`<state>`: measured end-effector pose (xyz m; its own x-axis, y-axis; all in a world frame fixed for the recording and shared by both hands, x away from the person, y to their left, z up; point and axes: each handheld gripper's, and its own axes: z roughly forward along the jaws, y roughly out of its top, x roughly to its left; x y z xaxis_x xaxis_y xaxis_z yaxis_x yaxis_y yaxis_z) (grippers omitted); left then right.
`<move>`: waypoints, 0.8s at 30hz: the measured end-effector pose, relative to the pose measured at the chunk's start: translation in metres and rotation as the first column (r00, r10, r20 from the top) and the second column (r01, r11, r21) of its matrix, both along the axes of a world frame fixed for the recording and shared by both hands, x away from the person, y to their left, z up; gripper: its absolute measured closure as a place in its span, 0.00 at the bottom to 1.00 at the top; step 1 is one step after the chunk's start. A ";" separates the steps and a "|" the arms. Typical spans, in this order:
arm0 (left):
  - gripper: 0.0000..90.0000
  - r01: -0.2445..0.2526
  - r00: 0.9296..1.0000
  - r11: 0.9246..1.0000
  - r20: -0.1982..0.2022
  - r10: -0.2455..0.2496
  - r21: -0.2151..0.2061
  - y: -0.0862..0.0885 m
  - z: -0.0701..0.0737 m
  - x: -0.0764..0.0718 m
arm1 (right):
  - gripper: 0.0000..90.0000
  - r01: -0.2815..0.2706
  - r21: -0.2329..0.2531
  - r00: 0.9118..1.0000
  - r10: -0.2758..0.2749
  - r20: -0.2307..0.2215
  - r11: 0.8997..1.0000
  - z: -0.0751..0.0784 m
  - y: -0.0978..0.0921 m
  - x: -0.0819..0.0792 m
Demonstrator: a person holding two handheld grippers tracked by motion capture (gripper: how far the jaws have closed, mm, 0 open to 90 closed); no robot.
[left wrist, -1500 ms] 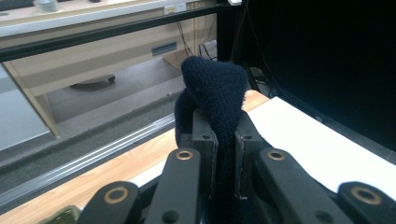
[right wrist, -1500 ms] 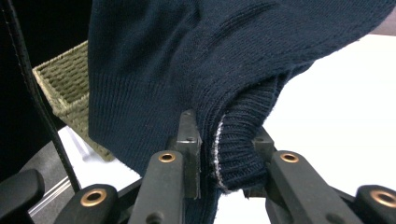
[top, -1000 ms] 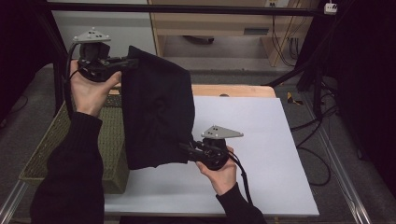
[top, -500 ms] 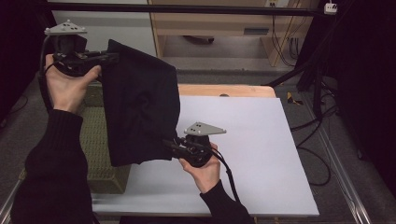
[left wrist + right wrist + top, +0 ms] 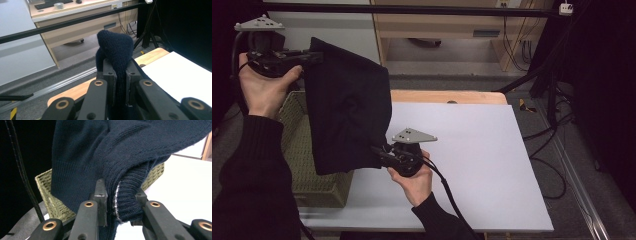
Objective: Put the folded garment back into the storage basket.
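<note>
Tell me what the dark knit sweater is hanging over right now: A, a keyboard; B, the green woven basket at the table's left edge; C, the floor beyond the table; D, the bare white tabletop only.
B: the navy sweater, clamped by the left gripper and right gripper, hangs above the green woven basket.

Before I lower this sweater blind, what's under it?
Under the navy sweater sits the green woven basket, beside the white table. The basket's inside is covered by the sweater.

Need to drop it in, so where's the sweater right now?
In the high view the sweater hangs at left between the left gripper and right gripper, above the basket.
</note>
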<state>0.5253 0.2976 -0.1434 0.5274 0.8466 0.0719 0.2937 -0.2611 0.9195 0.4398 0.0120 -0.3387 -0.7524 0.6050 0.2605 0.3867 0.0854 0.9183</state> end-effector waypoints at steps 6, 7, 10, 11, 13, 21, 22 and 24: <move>0.92 -0.013 1.000 1.000 0.003 0.013 0.012 0.014 0.004 0.001 | 0.81 -0.002 0.012 1.000 0.001 0.010 1.000 -0.001 0.019 0.001; 0.92 -0.015 1.000 1.000 0.002 0.014 0.015 0.017 0.004 0.001 | 0.81 -0.002 0.012 1.000 0.002 0.013 1.000 -0.001 0.022 0.001; 0.92 -0.023 1.000 1.000 0.001 0.023 0.015 0.022 0.005 0.000 | 0.81 -0.004 0.015 1.000 0.003 0.019 1.000 -0.002 0.032 0.000; 0.92 -0.029 1.000 0.999 0.000 0.029 0.013 0.028 0.006 0.000 | 0.81 -0.005 0.017 1.000 0.005 0.021 1.000 -0.002 0.035 0.000; 0.92 -0.032 0.999 0.999 0.000 0.032 0.022 0.034 0.006 0.000 | 0.81 -0.005 0.017 1.000 0.005 0.026 1.000 -0.002 0.042 0.000; 0.92 -0.048 0.999 0.998 0.000 0.048 0.027 0.052 0.004 -0.001 | 0.81 -0.010 0.011 0.999 0.010 0.042 1.000 -0.004 0.065 -0.001; 0.92 -0.049 0.999 0.998 -0.001 0.049 0.029 0.055 0.004 0.000 | 0.81 -0.010 0.003 0.999 0.010 0.048 1.000 -0.004 0.072 -0.002; 0.92 -0.056 0.998 0.998 -0.005 0.056 0.030 0.064 0.001 0.001 | 0.81 -0.011 -0.004 0.999 0.011 0.052 1.000 -0.005 0.078 -0.002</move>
<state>0.5259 0.3620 -0.1425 0.4795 0.8724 0.0946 0.3138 -0.2711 0.9100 0.4379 0.0900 -0.3440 -0.7717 0.5974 0.2183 0.3371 0.0931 0.9369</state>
